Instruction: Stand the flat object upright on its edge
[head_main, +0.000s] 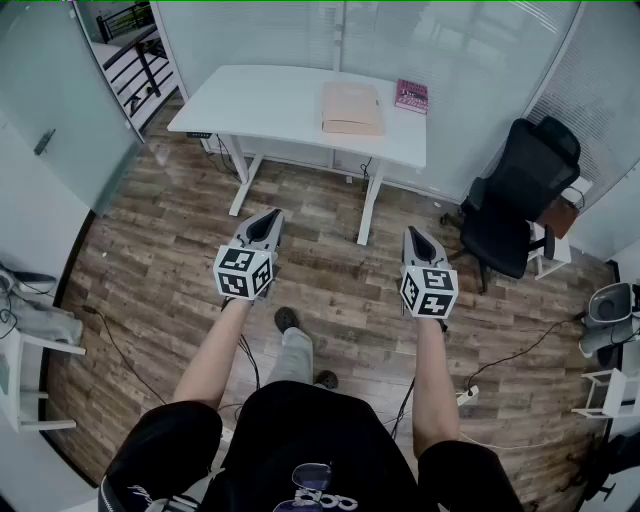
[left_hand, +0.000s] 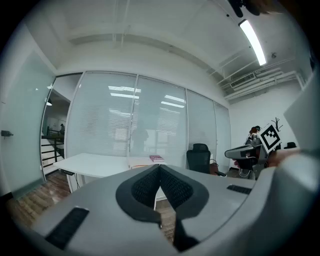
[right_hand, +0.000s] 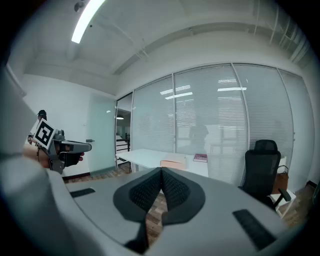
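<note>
The left tool (head_main: 268, 220) and the right tool (head_main: 413, 235) were both pressed together with nothing between their pads, held in the air well short of the white counter (head_main: 270, 105) and touching nothing. The flat tan object (head_main: 351, 108) lay flat on the counter toward its right end. A maroon book (head_main: 411, 96) lay just beside it at the counter's far right corner.
</note>
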